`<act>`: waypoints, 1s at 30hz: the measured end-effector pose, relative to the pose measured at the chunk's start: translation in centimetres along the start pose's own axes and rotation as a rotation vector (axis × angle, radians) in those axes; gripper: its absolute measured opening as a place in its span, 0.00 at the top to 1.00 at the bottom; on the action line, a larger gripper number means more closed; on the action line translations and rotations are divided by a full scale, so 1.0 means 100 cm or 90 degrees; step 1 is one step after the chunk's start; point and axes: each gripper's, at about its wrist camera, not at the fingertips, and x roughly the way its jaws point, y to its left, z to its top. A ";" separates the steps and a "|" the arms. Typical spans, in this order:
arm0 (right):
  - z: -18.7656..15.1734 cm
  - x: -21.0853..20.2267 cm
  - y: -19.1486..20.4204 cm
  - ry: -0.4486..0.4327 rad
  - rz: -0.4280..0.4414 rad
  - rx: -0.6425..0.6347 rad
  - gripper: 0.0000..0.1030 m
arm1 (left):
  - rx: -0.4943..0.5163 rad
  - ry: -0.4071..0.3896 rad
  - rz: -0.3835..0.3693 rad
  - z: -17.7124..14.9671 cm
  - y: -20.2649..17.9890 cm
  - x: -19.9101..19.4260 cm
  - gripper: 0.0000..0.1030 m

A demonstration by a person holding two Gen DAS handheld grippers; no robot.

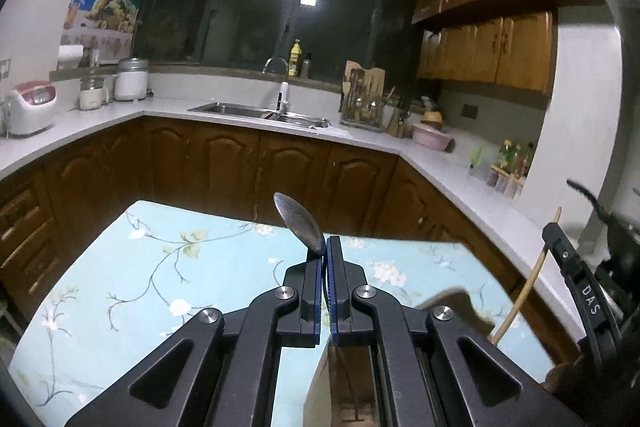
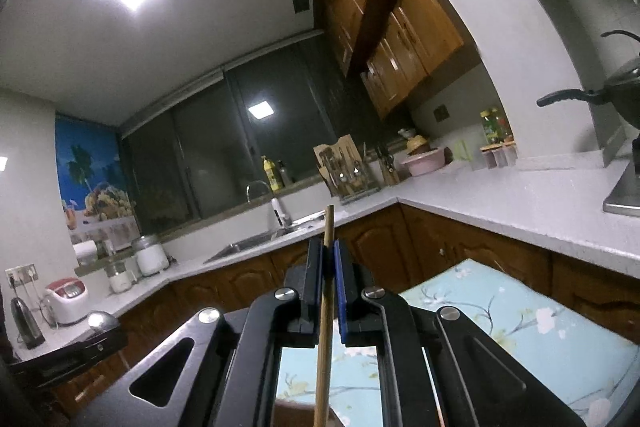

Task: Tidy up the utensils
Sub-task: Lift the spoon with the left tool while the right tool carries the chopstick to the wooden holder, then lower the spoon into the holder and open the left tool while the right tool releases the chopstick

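A dim kitchen with wooden cabinets [image 1: 240, 167] wraps around a table in a pale blue floral cloth [image 1: 160, 279]. The left gripper [image 1: 325, 247] pinches a metal spoon [image 1: 299, 221], bowl rising past its fingertips. The right gripper [image 2: 329, 253] clamps a wooden chopstick [image 2: 326, 291] running lengthwise between its fingers, tip poking beyond them.

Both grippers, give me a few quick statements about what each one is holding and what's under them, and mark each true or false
1. The left gripper is shut on a metal spoon. True.
2. The spoon's bowl points down at the table. False: it sticks up past the fingertips.
3. The right gripper is open. False: it is shut on a wooden chopstick.
4. The tablecloth is light blue with flowers. True.
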 end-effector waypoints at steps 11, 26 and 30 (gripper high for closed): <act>-0.014 -0.001 0.001 0.096 0.020 -0.023 0.94 | 0.040 0.064 -0.009 0.004 -0.010 0.004 0.99; -0.005 0.007 -0.010 0.203 0.042 -0.009 0.89 | 0.017 0.122 -0.038 0.041 0.028 0.000 0.96; -0.003 0.011 -0.013 0.221 0.051 0.009 0.89 | 0.020 0.127 -0.030 0.042 0.031 0.002 0.92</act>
